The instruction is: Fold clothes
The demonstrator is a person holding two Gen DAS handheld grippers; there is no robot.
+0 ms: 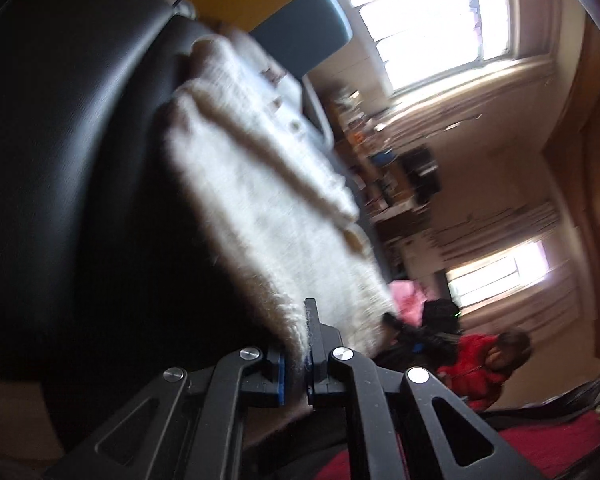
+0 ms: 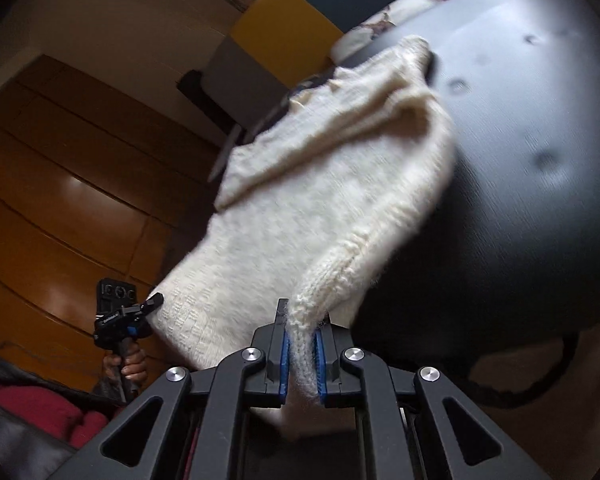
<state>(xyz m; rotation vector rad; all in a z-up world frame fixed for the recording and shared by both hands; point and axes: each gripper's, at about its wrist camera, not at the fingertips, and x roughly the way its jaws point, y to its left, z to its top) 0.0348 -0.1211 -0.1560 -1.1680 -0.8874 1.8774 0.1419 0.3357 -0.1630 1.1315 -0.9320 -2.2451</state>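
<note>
While both tongs (image 1: pixel 294 364) (image 2: pixel 302 354) clamp it, sweater (image 2: pixel 300 200) spans between.

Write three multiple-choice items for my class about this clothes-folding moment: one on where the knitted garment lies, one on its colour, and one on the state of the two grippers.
1. The far part of the knitted sweater rests against:
A. a dark padded seat
B. a wooden floor
C. a glass table

2. The sweater is:
A. navy blue
B. cream white
C. bright green

3. The left gripper and the right gripper are:
A. both open and away from the cloth
B. one open, one shut on the cloth
C. both shut on the sweater's edge

Answers:
1 A: the knit drapes over the dark padded seat.
2 B: both views show pale, cream-white wool.
3 C: in each wrist view, knit is pinched between the blue pads.
</note>
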